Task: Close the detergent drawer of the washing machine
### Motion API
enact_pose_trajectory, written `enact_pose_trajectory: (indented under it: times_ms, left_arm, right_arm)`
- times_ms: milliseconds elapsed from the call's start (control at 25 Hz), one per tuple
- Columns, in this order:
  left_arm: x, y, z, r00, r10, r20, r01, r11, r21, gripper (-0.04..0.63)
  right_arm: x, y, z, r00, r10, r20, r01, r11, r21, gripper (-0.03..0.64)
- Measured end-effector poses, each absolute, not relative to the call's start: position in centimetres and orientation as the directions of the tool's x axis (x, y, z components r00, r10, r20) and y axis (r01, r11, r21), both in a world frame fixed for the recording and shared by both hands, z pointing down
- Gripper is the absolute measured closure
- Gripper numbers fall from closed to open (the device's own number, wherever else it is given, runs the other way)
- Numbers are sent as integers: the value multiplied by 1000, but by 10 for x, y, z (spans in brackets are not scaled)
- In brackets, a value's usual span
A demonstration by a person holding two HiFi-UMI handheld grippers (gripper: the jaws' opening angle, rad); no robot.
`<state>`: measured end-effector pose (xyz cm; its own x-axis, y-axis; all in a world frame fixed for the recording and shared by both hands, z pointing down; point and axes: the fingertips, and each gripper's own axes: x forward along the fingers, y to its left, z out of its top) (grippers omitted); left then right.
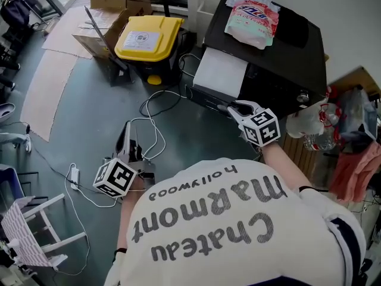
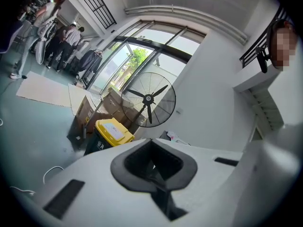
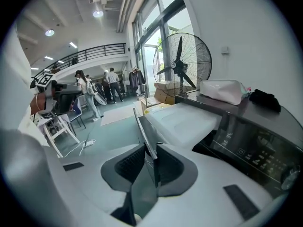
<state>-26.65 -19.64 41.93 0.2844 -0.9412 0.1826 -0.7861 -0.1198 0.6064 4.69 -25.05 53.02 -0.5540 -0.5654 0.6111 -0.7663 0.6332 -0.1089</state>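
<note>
At the detergent drawer [image 1: 220, 71], the right hand-held gripper [image 1: 229, 108] points downward.

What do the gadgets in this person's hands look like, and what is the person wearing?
Each hand carries pale grey plastic tongs, the left tongs and the right tongs, with dark, textured pads inside the tips. Behind each sits a white cube printed with black square markers. The person wears a white T-shirt with dark lettering.
</note>
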Motion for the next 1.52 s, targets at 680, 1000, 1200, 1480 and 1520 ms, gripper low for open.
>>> enact_pose_trajectory:
  times_ms: [680,1000,1200,1480,1520]
  left_arm:
    - [-290,-191,409,303,-943,134,-789,-169,591,588]
    - [-296,-182,421,297,-945,138,-782,-158,603,588]
    - [-290,-182,425,298,-941,158,-782,-146,606,588]
    - [-289,-191,418,268,-950,159,-791,-123,599,588]
    - [-289,-193,415,264,-952,157,-793,-122,597,588]
  right_arm:
    - [60,-267,535,-472,-637,610,-831,552,-66,506]
    - [60,-269,537,-466,-630,622,-829,556,-58,505]
    - [62,-273,534,-464,-627,626,-830,554,-61,505]
    - [68,-284,533,-475,-615,630,-824,563,-71,506]
    - [68,-287,533,-476,-613,631,-823,563,-73,505]
